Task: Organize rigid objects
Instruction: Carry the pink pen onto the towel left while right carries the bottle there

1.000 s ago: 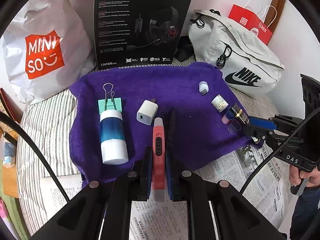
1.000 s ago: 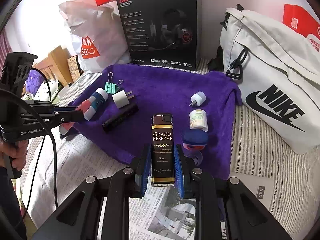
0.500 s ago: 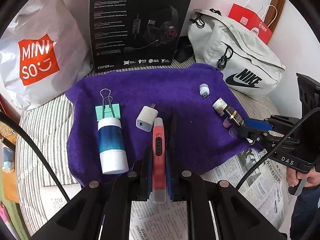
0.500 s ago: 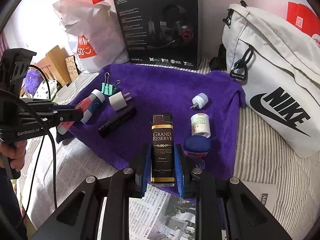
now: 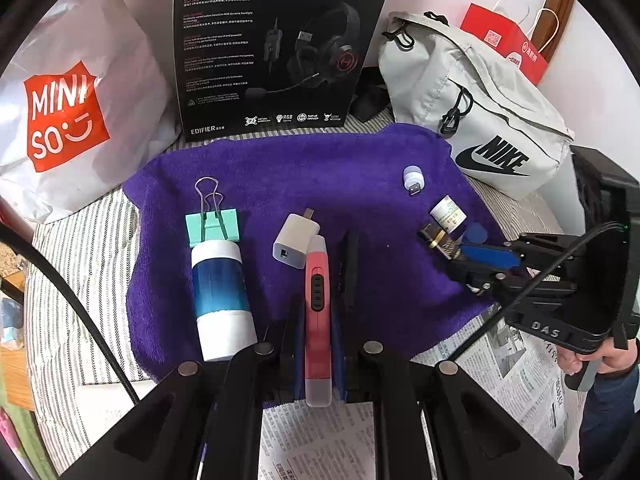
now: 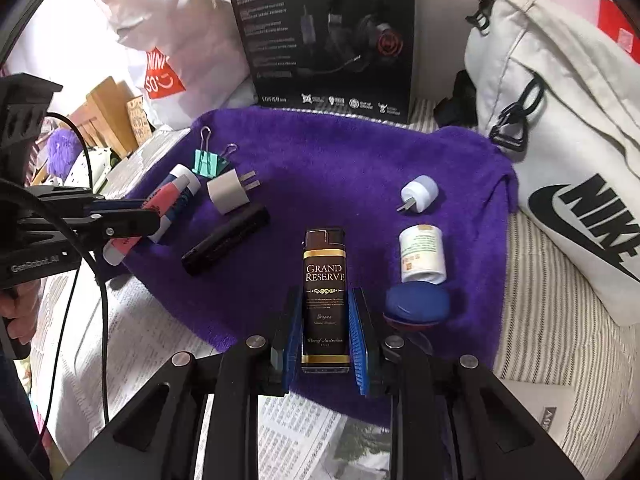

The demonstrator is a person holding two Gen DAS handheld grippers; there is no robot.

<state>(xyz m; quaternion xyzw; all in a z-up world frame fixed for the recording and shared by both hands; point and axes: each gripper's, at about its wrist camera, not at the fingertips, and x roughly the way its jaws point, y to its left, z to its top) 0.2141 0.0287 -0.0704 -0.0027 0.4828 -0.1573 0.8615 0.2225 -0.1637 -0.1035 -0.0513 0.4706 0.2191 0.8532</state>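
Note:
My left gripper is shut on a red utility knife, held over the near edge of the purple towel. My right gripper has its pads against a dark lighter labelled Grand Reserve over the towel's near right part. On the towel lie a blue-and-white bottle, a teal binder clip, a white charger, a black bar, a small white plug light, a small white bottle and a blue-capped jar.
A black headset box stands behind the towel. A Miniso bag is at the back left and a Nike bag at the back right. Newspaper covers the striped bed surface in front.
Both grippers have moved forward over the towel with their objects. The lighter now sits beside the small white bottle rather than short of it.

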